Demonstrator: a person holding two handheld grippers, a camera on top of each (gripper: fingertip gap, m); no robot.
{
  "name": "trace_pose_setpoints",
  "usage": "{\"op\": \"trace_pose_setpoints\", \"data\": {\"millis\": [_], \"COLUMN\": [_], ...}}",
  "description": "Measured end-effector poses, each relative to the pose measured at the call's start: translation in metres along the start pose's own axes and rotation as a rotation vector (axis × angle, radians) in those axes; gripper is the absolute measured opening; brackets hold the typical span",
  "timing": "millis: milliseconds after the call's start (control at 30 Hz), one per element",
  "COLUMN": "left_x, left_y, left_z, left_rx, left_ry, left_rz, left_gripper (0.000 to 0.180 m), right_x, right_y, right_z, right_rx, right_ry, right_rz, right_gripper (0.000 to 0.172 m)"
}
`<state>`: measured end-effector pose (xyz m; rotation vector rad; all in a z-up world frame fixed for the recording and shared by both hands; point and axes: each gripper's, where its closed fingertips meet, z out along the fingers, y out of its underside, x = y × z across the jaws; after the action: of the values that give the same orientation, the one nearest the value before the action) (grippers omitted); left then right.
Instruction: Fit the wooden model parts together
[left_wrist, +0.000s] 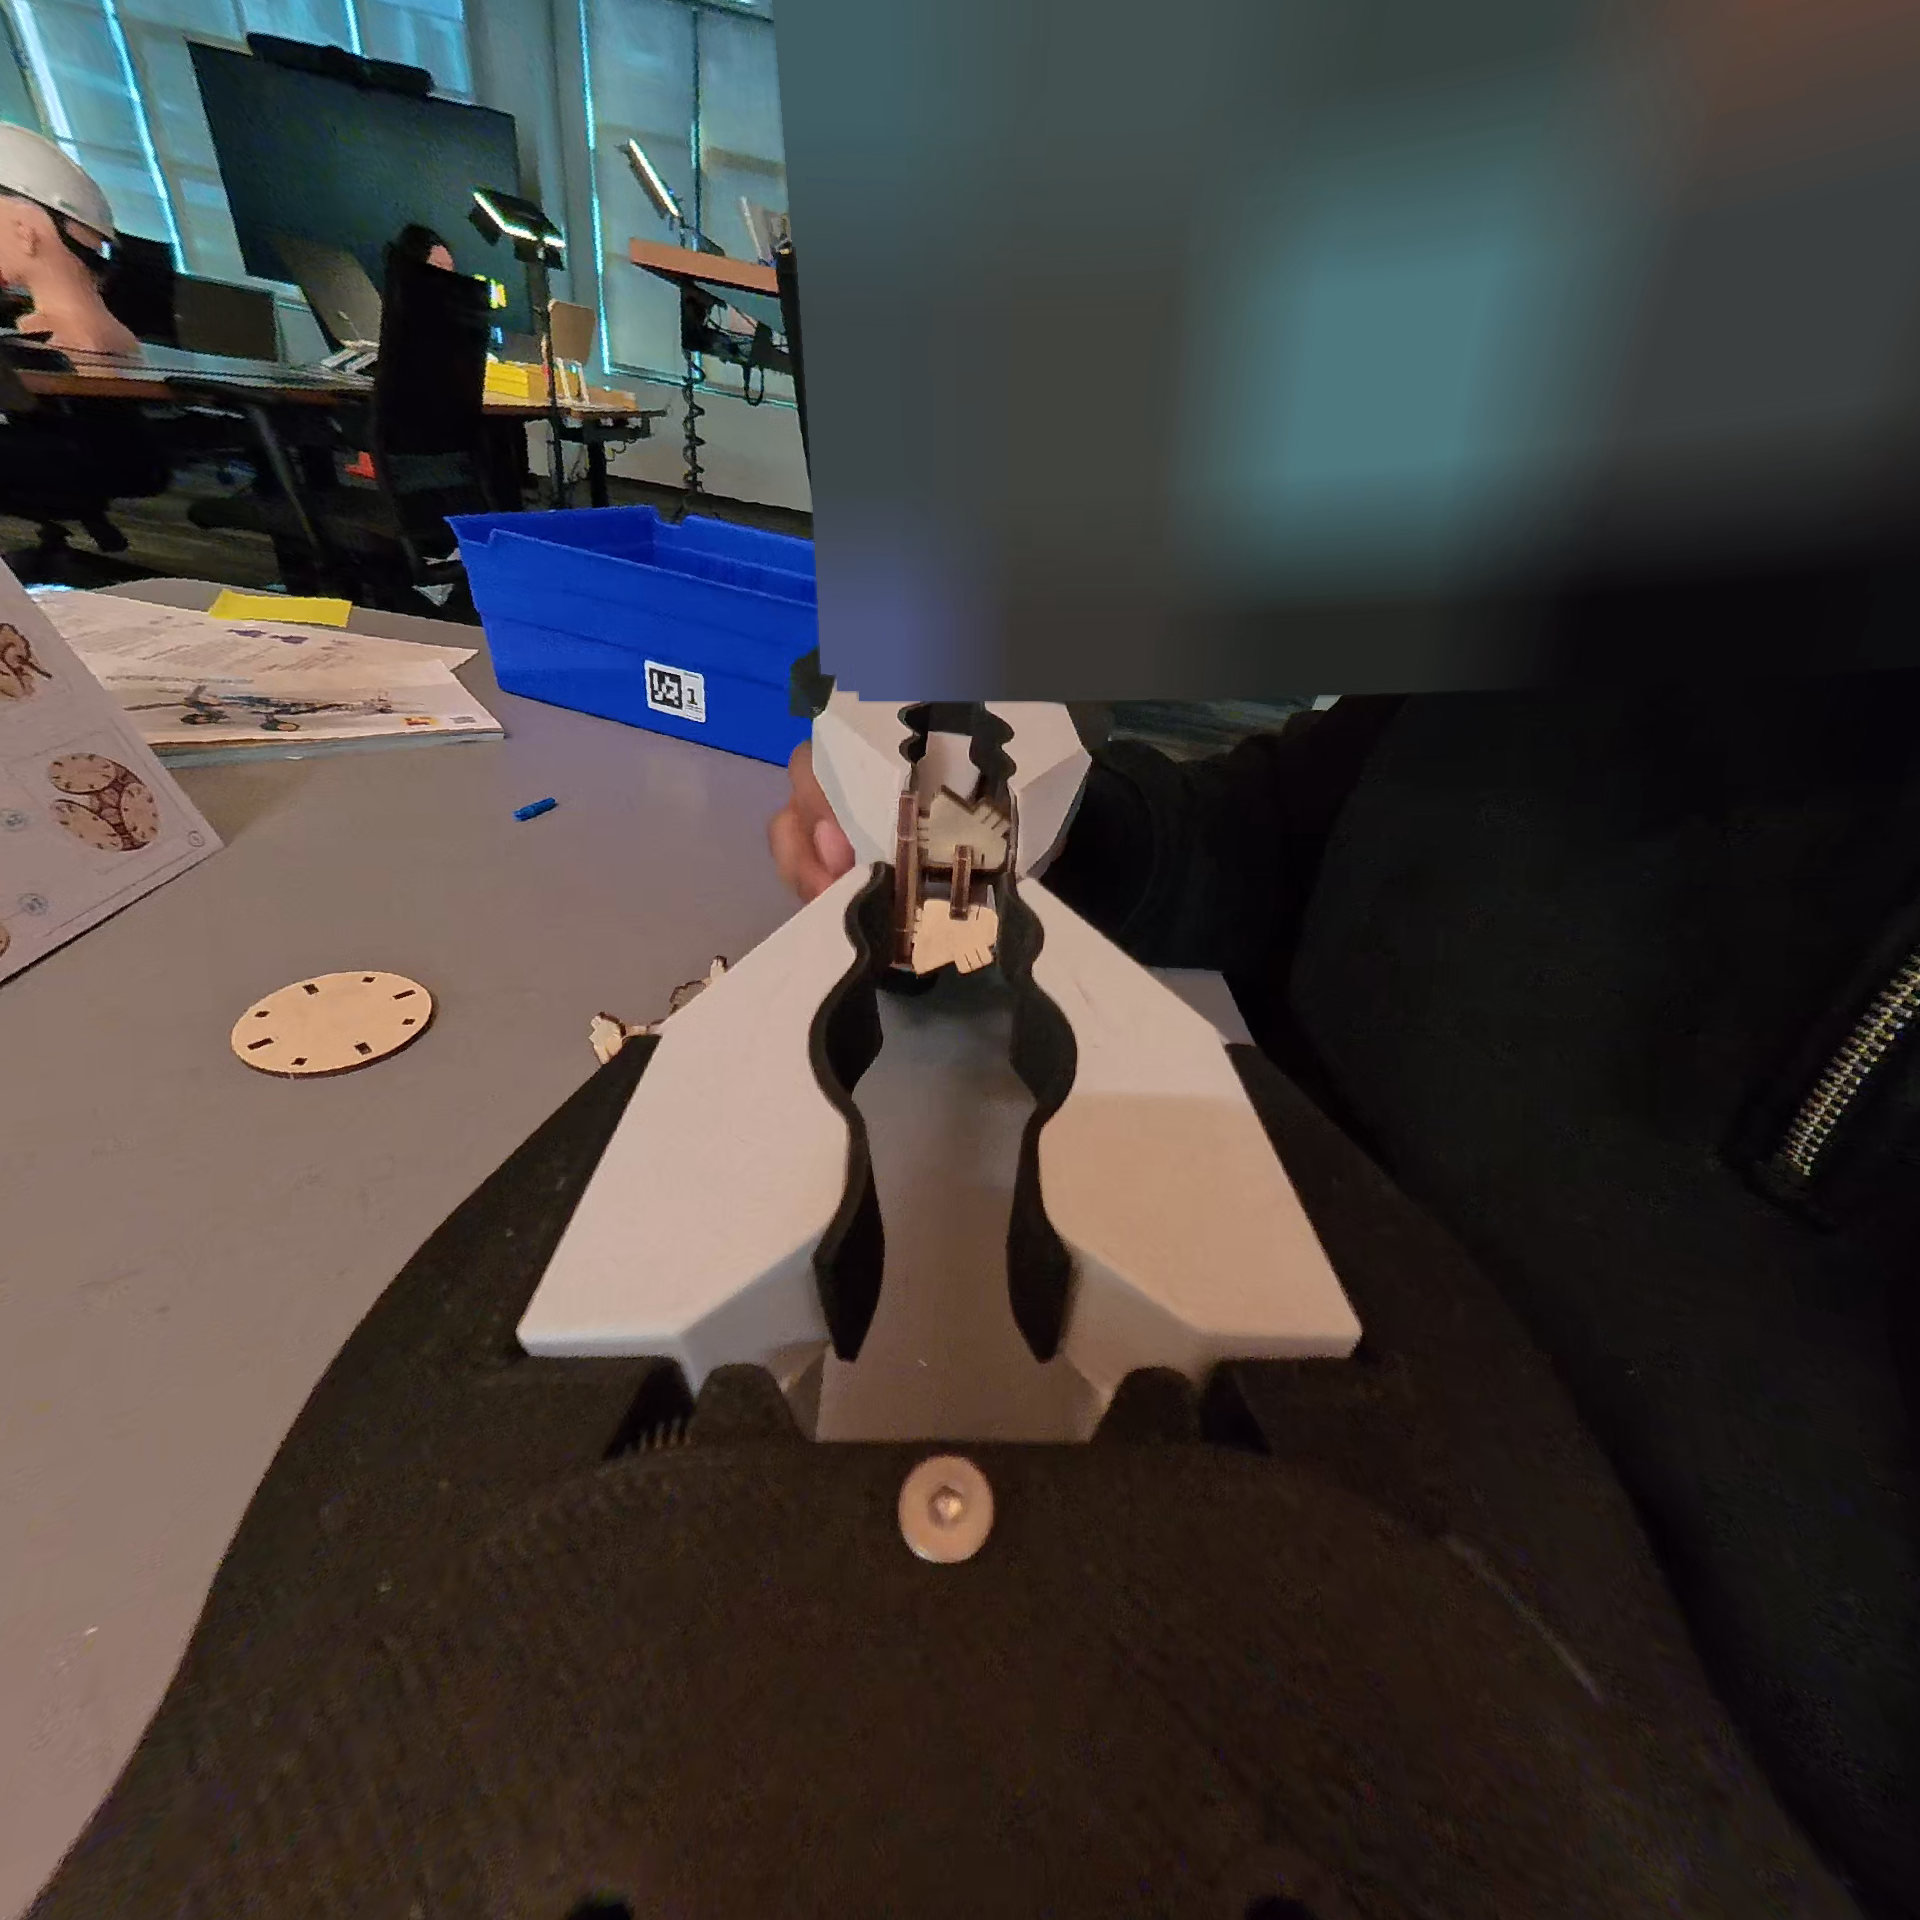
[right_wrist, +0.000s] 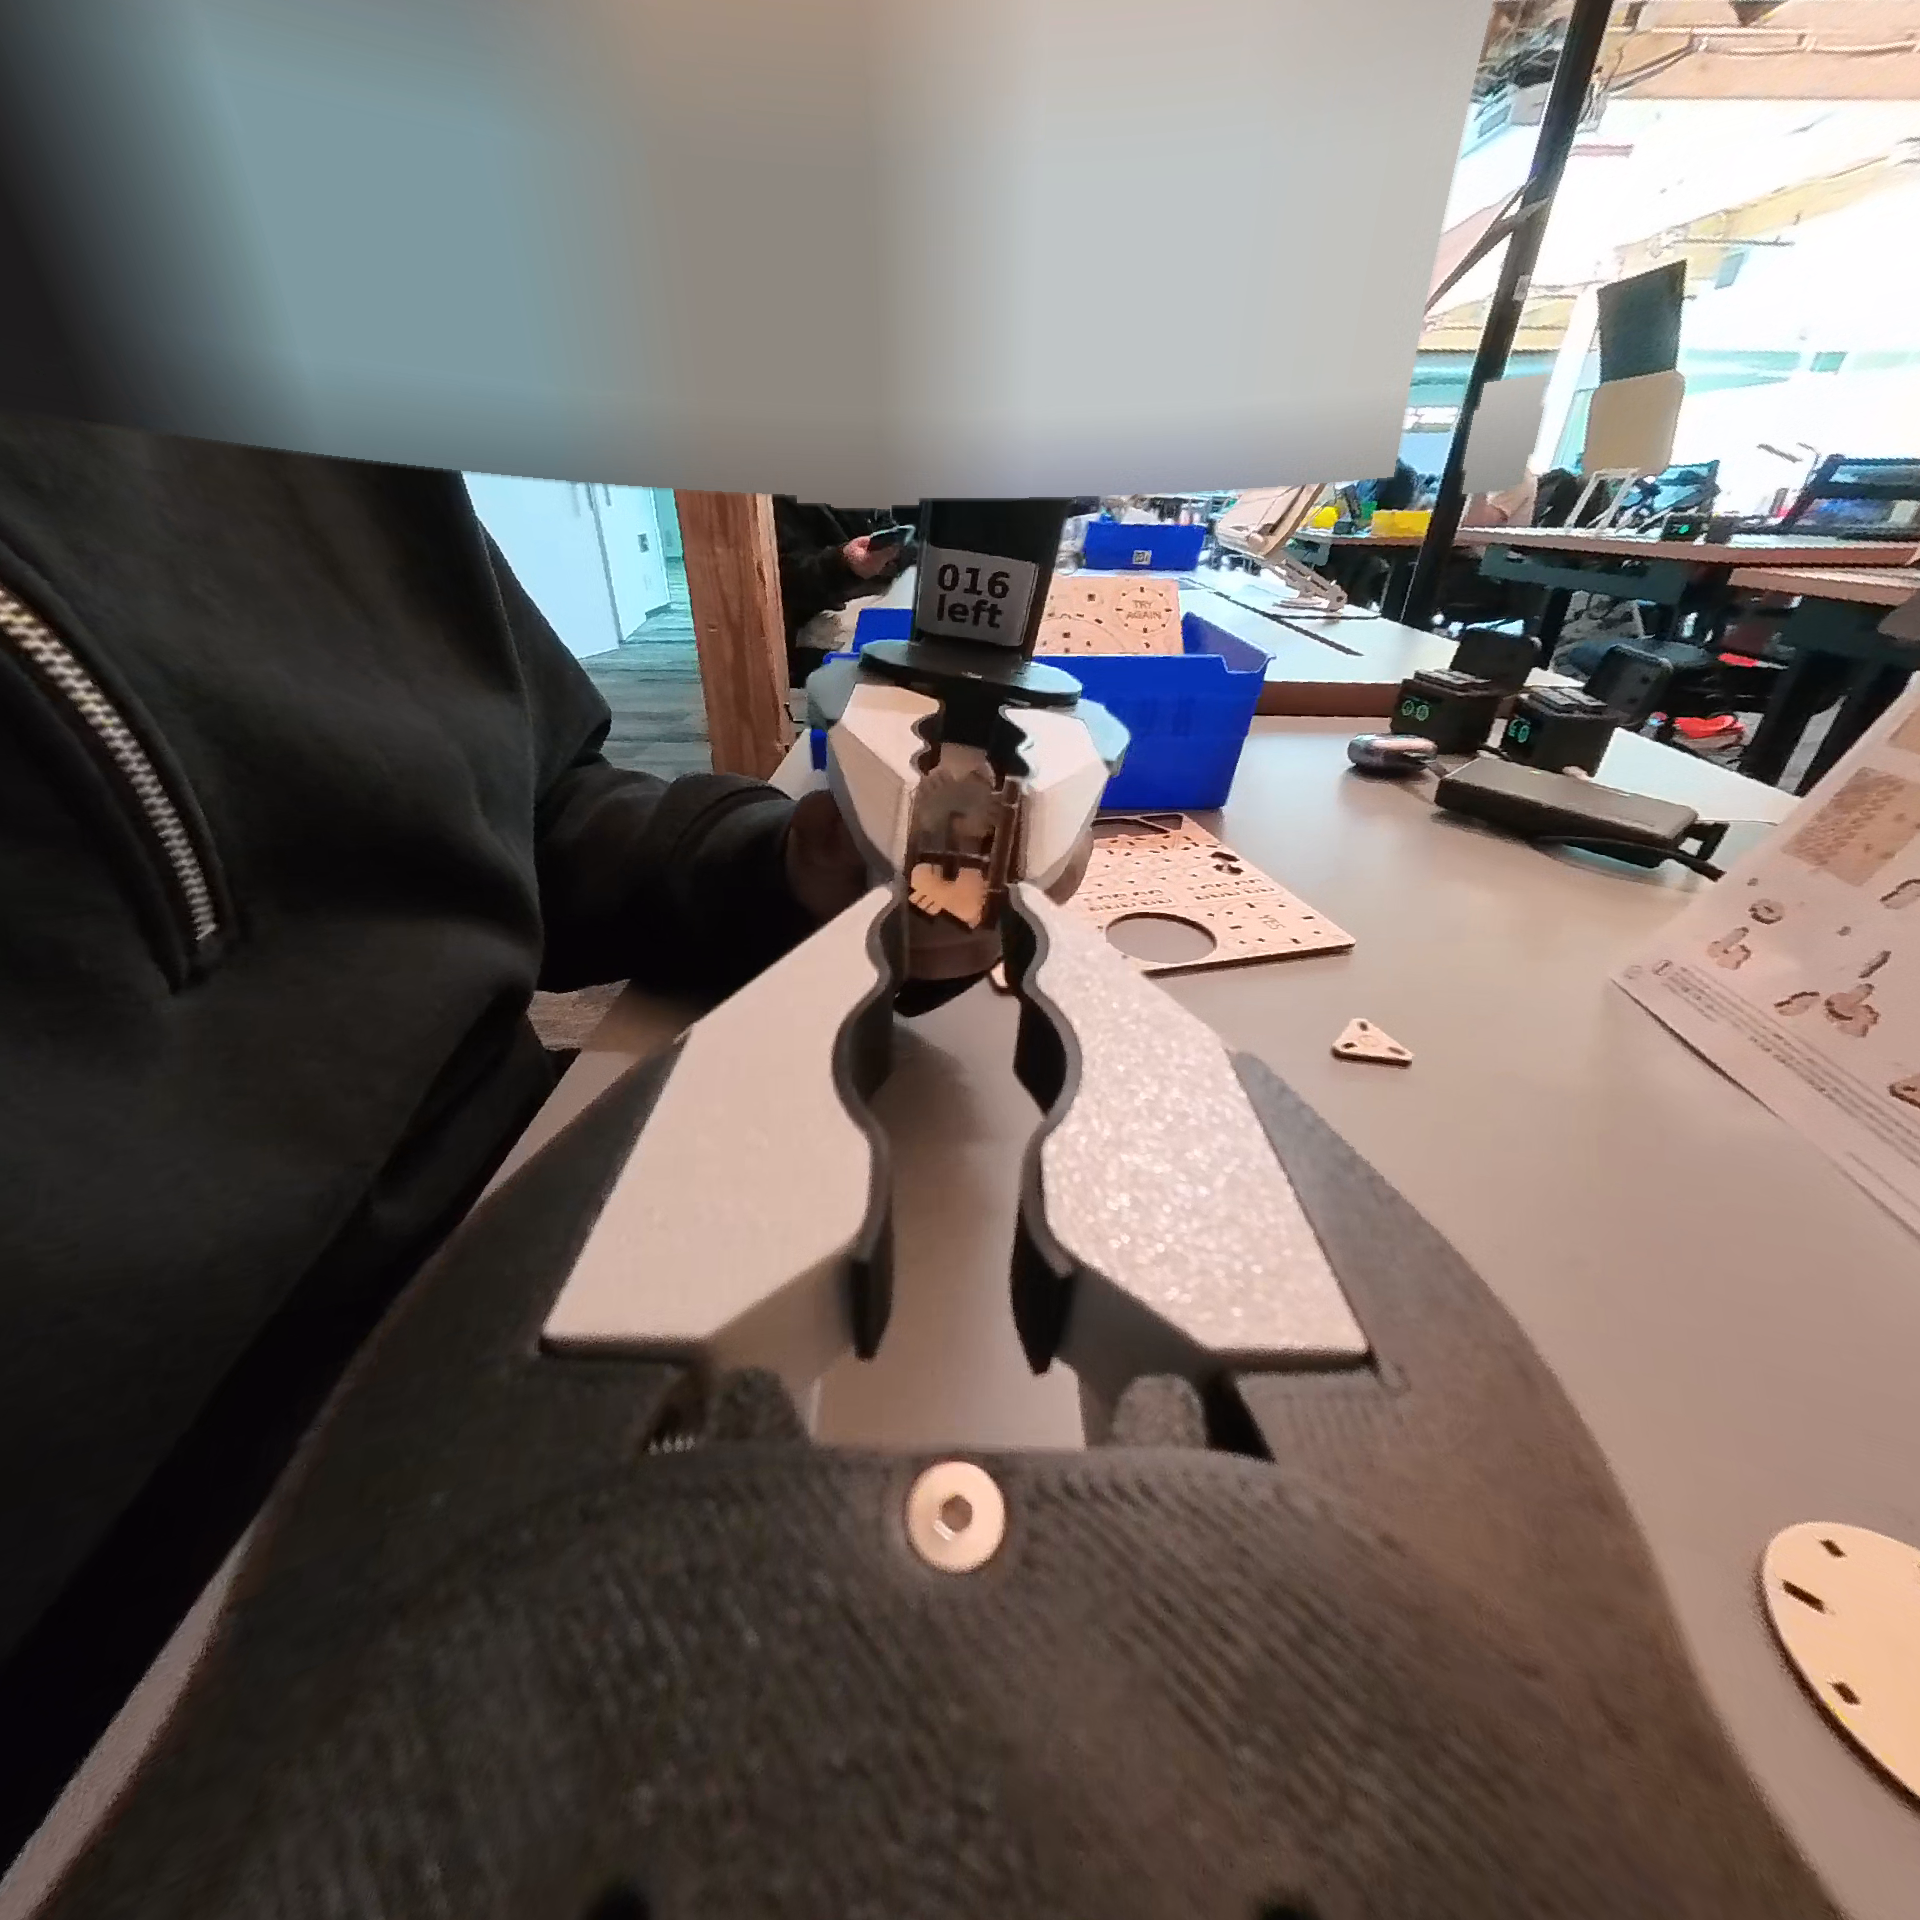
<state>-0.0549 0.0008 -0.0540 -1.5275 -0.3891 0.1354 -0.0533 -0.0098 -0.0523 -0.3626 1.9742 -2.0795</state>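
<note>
While both grippers' jaws clamp 1 wooden assembly (left_wrist: 948, 896) above the grey table (left_wrist: 364, 1195), only the right view shows a cut-out wooden sheet (right_wrist: 1216, 914) beside it.

We see the left tongs (left_wrist: 940, 914) and right tongs (right_wrist: 951, 925) raised tip to tip, facing each other, both narrowly parted and clamped on one small wooden assembly (left_wrist: 951, 883). A hand (left_wrist: 816, 836) in a dark sleeve (right_wrist: 644, 862) grips each handle behind the tongs.

White tag (left_wrist: 674, 690) on blue bin (left_wrist: 623, 623); label (right_wrist: 971, 596) on tongs.
</note>
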Motion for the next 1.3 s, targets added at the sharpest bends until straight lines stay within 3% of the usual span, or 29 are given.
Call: {"op": "trace_pose_setpoints", "data": {"millis": [267, 1300], "left_x": [-0.003, -0.003], "left_y": [0.013, 0.004], "left_z": [0.002, 0.0], "left_rx": [-0.079, -0.013], "left_ry": [-0.016, 0.011], "left_rz": [0.005, -0.061], "left_gripper": [0.019, 0.018], "right_x": [0.002, 0.004], "right_y": [0.007, 0.008], "right_z": [-0.001, 0.0], "right_rx": [-0.071, -0.094], "right_ry": [-0.018, -0.025], "right_rz": [0.02, 0.066], "right_gripper": [0.015, 0.015]}}
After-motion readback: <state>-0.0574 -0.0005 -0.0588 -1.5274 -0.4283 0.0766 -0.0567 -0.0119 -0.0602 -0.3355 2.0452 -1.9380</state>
